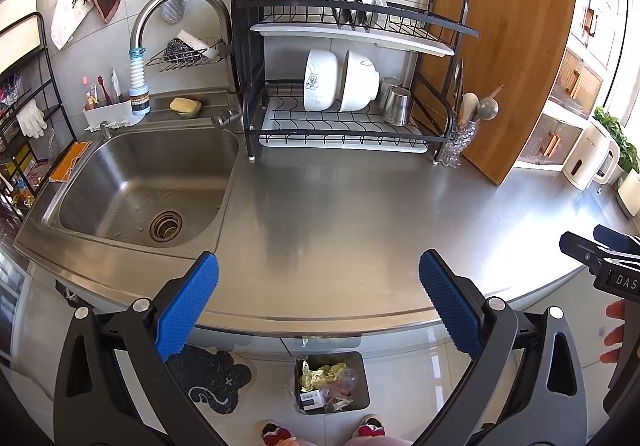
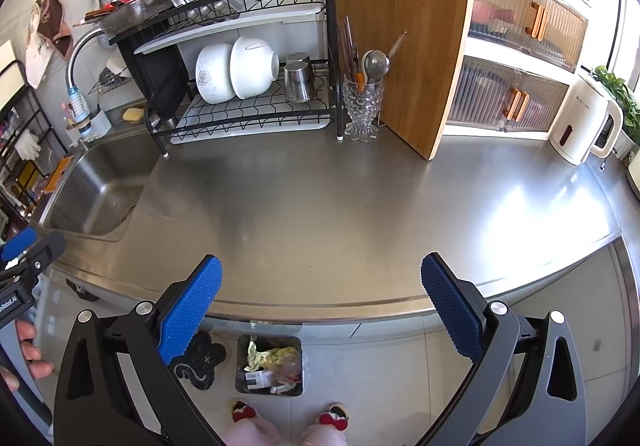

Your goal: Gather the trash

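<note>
A small grey trash bin (image 1: 358, 364) stands on the floor below the counter edge; it also shows in the right wrist view (image 2: 241, 350). It holds crumpled yellow paper (image 1: 322, 372), a small box and plastic scraps. My left gripper (image 1: 319, 286) is open and empty above the front of the steel counter (image 1: 340, 205). My right gripper (image 2: 321, 290) is open and empty above the same counter edge (image 2: 320, 205). The right gripper's tip shows at the right edge of the left wrist view (image 1: 600, 250). The left gripper's tip shows at the left edge of the right wrist view (image 2: 28, 246).
A sink (image 1: 140, 181) lies at the left. A black dish rack (image 1: 340, 85) with bowls and cups stands at the back, with a glass utensil holder (image 2: 362, 105) and a wooden cutting board (image 2: 404, 29). A white kettle (image 2: 584, 121) stands far right. A black mat (image 1: 212, 378) lies on the floor.
</note>
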`<state>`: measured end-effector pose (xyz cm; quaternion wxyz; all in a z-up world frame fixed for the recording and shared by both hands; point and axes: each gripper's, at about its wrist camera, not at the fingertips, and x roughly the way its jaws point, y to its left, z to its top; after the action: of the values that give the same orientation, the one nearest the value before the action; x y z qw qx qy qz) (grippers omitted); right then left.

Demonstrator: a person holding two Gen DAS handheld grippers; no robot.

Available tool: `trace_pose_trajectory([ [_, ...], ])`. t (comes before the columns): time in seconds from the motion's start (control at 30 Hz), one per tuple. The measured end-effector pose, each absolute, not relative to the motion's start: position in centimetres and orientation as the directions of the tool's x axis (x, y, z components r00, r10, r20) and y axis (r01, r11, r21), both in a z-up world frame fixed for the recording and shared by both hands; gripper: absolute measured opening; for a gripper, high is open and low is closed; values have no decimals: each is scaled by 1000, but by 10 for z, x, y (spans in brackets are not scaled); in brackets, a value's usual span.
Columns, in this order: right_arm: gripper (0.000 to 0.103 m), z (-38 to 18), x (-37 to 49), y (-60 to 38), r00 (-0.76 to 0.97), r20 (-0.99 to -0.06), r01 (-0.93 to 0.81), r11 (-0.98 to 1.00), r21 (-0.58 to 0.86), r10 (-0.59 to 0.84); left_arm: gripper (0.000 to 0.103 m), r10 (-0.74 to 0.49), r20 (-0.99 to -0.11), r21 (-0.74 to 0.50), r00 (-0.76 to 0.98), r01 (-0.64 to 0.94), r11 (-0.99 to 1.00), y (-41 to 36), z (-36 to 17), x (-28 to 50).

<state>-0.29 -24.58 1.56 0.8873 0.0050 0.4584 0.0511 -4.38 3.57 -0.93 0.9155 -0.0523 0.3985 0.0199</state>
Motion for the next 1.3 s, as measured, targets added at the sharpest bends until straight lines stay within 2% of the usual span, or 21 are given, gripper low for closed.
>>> trace_pose_trajectory([
  [0.53,100,12,-1,-246,568,-817,-89,994,59,99,95,-23,-732,-103,681,-77,992,36,-10,-44],
  [0.87,100,10,-2,-246,565,-819,-88,994,57,97,95,6,-725,-41,689,-52,998,25,-7,-44],
  [1.3,100,10,-3,-247,562,-822,-92,994,51,94,95,-7,-707,-70,707,-61,996,27,-5,-47],
])
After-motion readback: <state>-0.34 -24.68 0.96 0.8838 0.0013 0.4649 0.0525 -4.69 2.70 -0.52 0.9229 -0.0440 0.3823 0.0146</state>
